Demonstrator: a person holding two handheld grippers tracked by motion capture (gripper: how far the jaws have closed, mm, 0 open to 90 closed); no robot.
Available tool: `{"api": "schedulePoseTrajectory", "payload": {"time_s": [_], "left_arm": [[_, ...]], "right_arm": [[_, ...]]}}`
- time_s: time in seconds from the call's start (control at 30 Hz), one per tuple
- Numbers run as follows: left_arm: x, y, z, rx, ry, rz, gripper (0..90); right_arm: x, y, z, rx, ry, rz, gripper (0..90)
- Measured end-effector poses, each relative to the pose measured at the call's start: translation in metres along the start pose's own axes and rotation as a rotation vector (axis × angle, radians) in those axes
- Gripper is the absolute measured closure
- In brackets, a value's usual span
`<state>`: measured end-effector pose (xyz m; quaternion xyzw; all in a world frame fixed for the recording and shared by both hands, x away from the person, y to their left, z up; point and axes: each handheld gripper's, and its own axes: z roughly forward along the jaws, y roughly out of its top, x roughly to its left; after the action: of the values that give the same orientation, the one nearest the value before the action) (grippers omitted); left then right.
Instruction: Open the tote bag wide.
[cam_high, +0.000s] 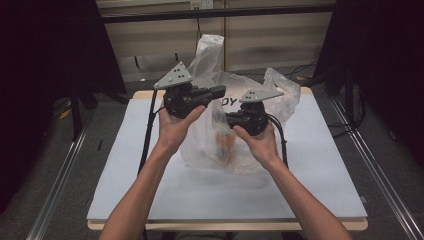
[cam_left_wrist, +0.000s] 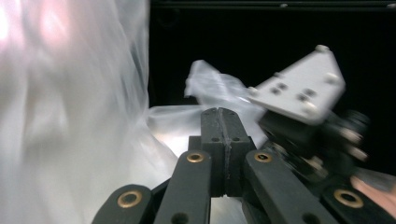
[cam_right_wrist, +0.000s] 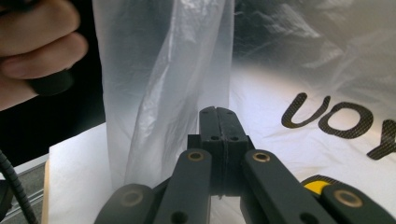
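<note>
In the high view, two bare forearms rise from the bottom edge to the middle of the frame, each hand wrapped around a black two-jaw tool topped by a grey three-cornered plate. The left gripper (cam_high: 218, 91) sits higher, just left of centre, its jaws pointing toward the right of the frame and meeting the crumpled translucent white plastic bag (cam_high: 235, 140); the right gripper (cam_high: 231, 118) is lower and just right of centre, its jaws turned toward the left of the frame against the bag's front. The left gripper view adds the close detail: its two black jaws are pressed flat together at lower centre, with nothing visibly pinched between the pads, the bag's film (cam_left_wrist: 70, 116) billowing blurred across the left half and the other tool's grey plate at centre right. The right gripper view likewise shows its jaws (cam_right_wrist: 219, 116) closed tight on each other at lower centre, a twisted upright fold of the bag (cam_right_wrist: 163, 93) right behind them, black printed letters on the bag at right, and fingers of the left hand (cam_right_wrist: 37, 42) at upper left. Farther off, the bag stands in the middle of the white square tabletop (cam_high: 150, 200), something orange showing dimly through its lower part.
</note>
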<state>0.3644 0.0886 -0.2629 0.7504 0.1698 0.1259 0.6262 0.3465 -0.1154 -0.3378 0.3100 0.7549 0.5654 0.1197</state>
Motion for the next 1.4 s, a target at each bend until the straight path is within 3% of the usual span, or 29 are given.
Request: {"api": "schedulePoseTrajectory", "payload": {"time_s": [0.13,0.23,0.43,0.47,0.53,0.67,0.77,0.83,0.97,1.0,1.13,1.2,1.27,1.3,1.4], "left_arm": [[0.012,-0.007,0.001,0.062,0.094,0.008,90.0],[0.02,-0.017,0.001,0.13,0.133,0.003,90.0],[0.023,-0.035,-0.004,0.184,0.141,-0.011,90.0],[0.024,-0.04,-0.005,0.206,0.157,-0.015,90.0],[0.026,-0.043,-0.006,0.214,0.157,-0.013,90.0],[0.029,-0.051,-0.004,0.265,0.158,-0.025,90.0],[0.029,-0.059,-0.001,0.318,0.128,-0.018,90.0],[0.029,-0.062,0.001,0.325,0.126,-0.016,90.0],[0.027,-0.075,0.003,0.351,0.106,-0.015,90.0],[0.025,-0.081,0.003,0.357,0.1,-0.026,90.0],[0.022,-0.09,0.005,0.381,0.104,-0.032,90.0],[0.021,-0.103,0.008,0.417,0.106,-0.039,90.0],[0.022,-0.108,0.009,0.421,0.109,-0.047,90.0],[0.023,-0.118,0.009,0.431,0.093,-0.073,90.0],[0.02,-0.132,0.01,0.462,0.087,-0.068,90.0]], "right_arm": [[0.006,-0.006,0.001,0.021,0.002,-0.014,90.0],[0.007,-0.006,-0.002,0.035,-0.005,-0.028,90.0],[0.009,-0.007,-0.01,0.055,-0.018,-0.03,90.0],[0.008,-0.009,-0.013,0.066,-0.03,-0.037,90.0],[0.007,-0.01,-0.014,0.068,-0.031,-0.038,90.0],[-0.002,-0.01,-0.024,0.074,-0.082,-0.034,90.0],[-0.011,-0.011,-0.028,0.092,-0.119,-0.037,90.0],[-0.013,-0.013,-0.029,0.093,-0.123,-0.029,90.0],[-0.02,-0.023,-0.031,0.106,-0.148,-0.016,90.0],[-0.02,-0.028,-0.031,0.131,-0.166,-0.025,90.0],[-0.025,-0.04,-0.03,0.159,-0.185,-0.016,90.0],[-0.027,-0.046,-0.03,0.159,-0.181,-0.006,90.0],[-0.028,-0.048,-0.03,0.163,-0.186,-0.003,90.0],[-0.029,-0.053,-0.031,0.171,-0.187,0.008,90.0],[-0.034,-0.064,-0.029,0.186,-0.183,0.014,89.7]]}}
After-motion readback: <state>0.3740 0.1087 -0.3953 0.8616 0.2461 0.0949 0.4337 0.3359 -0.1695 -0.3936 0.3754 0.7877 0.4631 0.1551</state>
